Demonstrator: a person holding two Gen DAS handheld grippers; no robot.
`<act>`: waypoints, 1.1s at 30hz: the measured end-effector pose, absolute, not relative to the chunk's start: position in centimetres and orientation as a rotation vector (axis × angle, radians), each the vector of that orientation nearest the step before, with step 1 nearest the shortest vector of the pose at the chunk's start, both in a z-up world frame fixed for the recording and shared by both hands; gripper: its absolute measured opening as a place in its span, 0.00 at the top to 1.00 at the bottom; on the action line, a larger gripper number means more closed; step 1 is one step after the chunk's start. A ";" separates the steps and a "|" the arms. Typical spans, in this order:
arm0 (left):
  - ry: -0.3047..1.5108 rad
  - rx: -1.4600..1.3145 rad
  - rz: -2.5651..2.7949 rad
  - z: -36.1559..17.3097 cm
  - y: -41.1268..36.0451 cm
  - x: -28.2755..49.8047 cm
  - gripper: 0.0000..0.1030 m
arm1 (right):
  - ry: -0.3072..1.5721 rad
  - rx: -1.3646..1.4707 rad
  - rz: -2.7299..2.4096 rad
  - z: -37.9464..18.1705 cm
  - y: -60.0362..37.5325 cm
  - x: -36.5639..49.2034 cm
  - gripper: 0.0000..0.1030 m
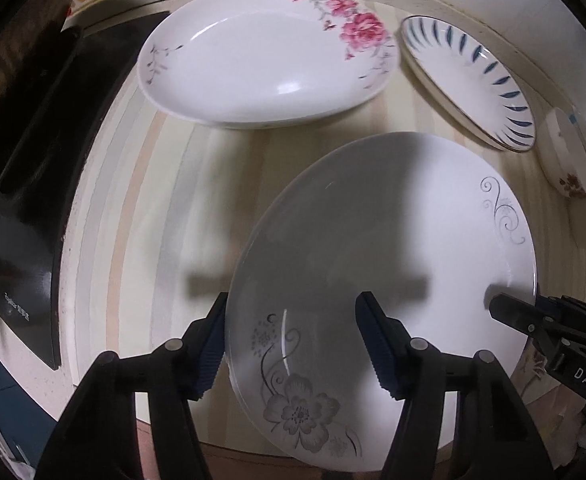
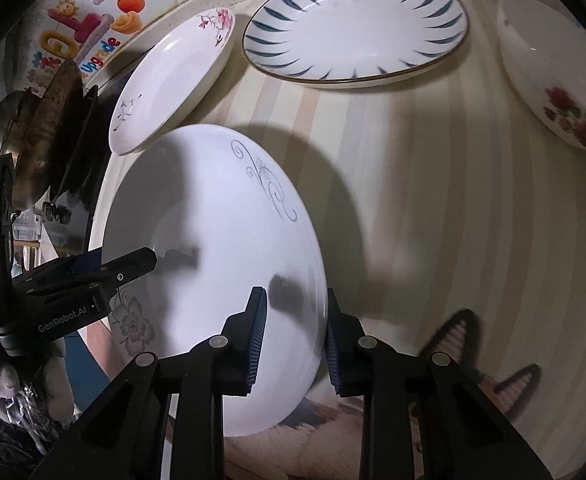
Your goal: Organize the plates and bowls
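White china with a grey flower and grey scrolls on its rim, the large plate [image 1: 393,264] lies on the pale striped surface [image 1: 141,208] nearest the person, and both tools have it by opposite edges. The left hand-held gripper [image 1: 291,344] points straight down with its jaws half open astride the plate's left rim, one ribbed blue pad outside the edge and the other over the well; the pads look close to the china but not yet pressed on it. The right hand-held gripper [image 2: 295,336] stands much narrower, its two pads astride the right rim, and whether they already press on it I cannot tell. Farther back sit the pink-flowered plate [image 1: 265,52], the blue-striped plate [image 1: 473,80] and, off to the right, a bowl with red roses [image 2: 553,80], all apart from one another. The step in hand appears to be taking hold of the grey-flowered plate so as to stack it with the others. Next, both pairs of jaws probably need to pinch the rim firmly, then lift evenly together, since the glazed edge looks slippery and a lopsided lift could tip it.
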State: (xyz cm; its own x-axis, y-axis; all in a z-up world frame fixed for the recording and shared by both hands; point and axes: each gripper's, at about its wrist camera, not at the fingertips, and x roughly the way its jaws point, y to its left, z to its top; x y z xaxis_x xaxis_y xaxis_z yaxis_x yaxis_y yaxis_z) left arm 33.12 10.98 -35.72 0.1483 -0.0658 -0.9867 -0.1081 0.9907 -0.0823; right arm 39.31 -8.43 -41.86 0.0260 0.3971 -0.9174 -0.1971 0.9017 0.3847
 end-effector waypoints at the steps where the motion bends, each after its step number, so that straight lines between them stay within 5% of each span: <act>1: 1.421 -0.149 0.024 -35.5 10.7 33.1 0.42 | 1.475 0.166 0.460 -41.7 -8.6 39.2 0.72; 33: 1.477 0.001 -0.232 -35.7 -3.9 34.8 0.42 | 1.491 0.345 0.220 -42.4 -26.1 35.2 0.72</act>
